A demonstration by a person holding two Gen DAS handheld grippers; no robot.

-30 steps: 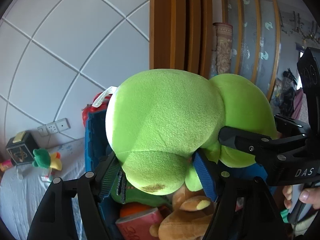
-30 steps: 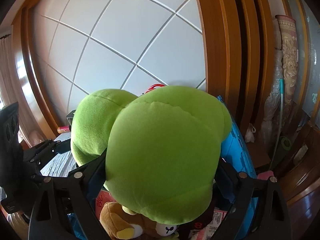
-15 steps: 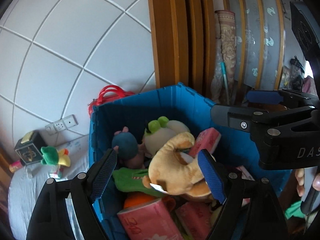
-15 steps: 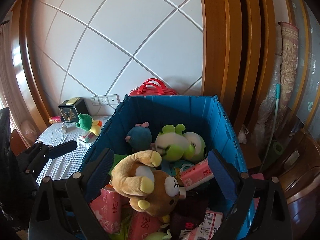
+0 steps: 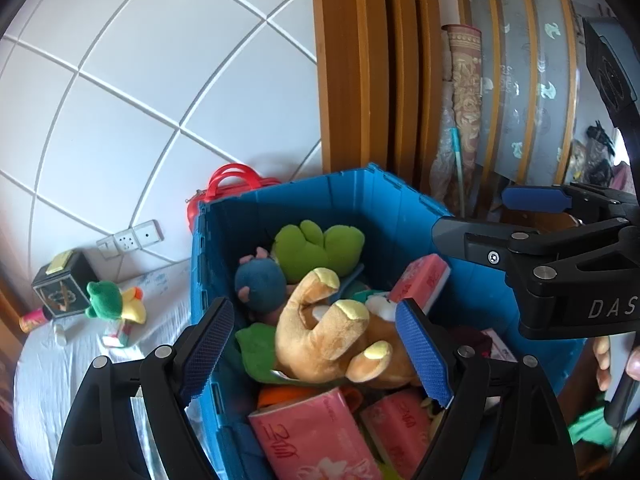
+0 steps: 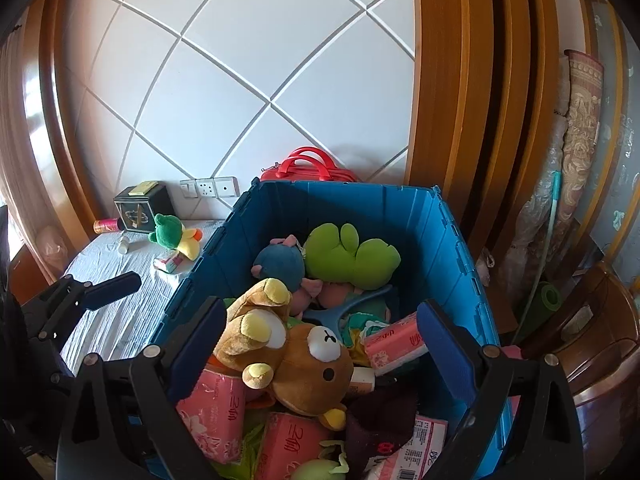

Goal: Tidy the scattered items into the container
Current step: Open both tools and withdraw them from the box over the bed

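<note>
Both empty now. Left gripper (image 5: 316, 354) spread wide at the bottom of the frame, holding nothing, touching nothing, hanging over the brown bear (image 5: 332, 336). Right gripper (image 6: 320, 344) likewise wide apart and empty above the same bear (image 6: 296, 356); also visible at the right edge of the left view (image 5: 532, 216), jaws apart.

Gone from between the jaws: the big green plush toy, clamped by both a second ago, filling each view. Now lying at the back of the blue crate (image 5: 404, 216), centre of frame, beside a dark blue plush ball (image 5: 259, 280); same spot in the right view (image 6: 352, 256). One more item tidied away, then.

Further out, at left of frame on the white-covered surface (image 6: 120, 316): a small green duck toy (image 6: 174, 236), a pink packet (image 6: 170, 265), a small bottle (image 6: 124, 245). Likely still to collect.
</note>
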